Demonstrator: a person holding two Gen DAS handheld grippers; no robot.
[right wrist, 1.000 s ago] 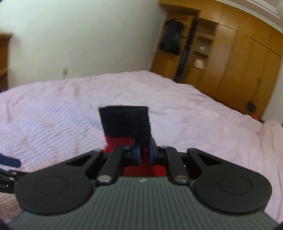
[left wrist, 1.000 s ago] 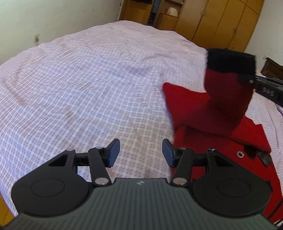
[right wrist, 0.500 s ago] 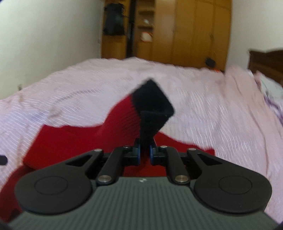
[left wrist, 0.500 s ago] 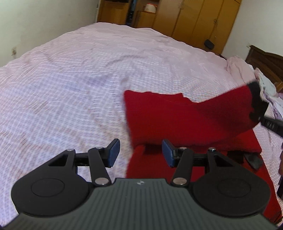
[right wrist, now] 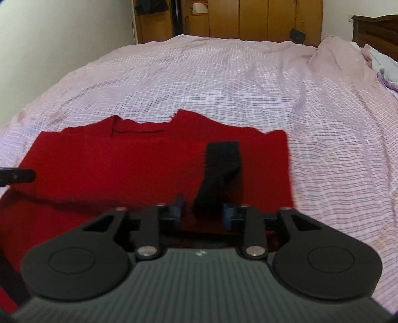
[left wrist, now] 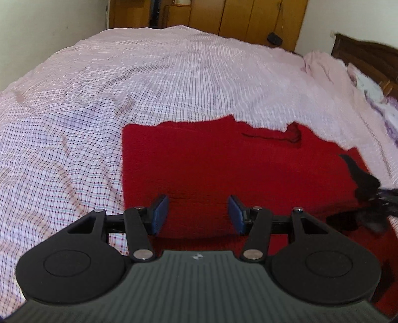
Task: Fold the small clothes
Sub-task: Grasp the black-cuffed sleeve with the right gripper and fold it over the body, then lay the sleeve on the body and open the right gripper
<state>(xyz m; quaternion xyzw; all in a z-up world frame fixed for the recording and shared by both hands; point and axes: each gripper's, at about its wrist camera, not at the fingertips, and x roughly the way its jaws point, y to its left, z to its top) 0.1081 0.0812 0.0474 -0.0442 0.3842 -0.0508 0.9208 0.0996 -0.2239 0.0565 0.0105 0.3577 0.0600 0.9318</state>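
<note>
- One sleeve of the red sweater [left wrist: 223,169] had been carried across and laid over the body of the garment; half a second earlier it was held up in the air by its black cuff [right wrist: 221,161].
- The right tool [right wrist: 201,211] was released: its jaws stood apart on either side of the cuff, which a moment before had been clenched between them. Whether the cuff was touched by either jaw could not be told through the blur.
- The left tool [left wrist: 197,215] was held open and empty above the near edge of the sweater, as in the earlier views, but it had been brought over the garment from the bare bedspread [left wrist: 99,104].
- The sweater was spread on the bed, near the viewer, with its collar toward the far side.
- The sleeve fold was judged to be done on this side; the other sleeve and the body fold were probably left.
- No containers were seen; only wardrobes [right wrist: 261,20] stood behind the bed, and their contents could not be made out.
</note>
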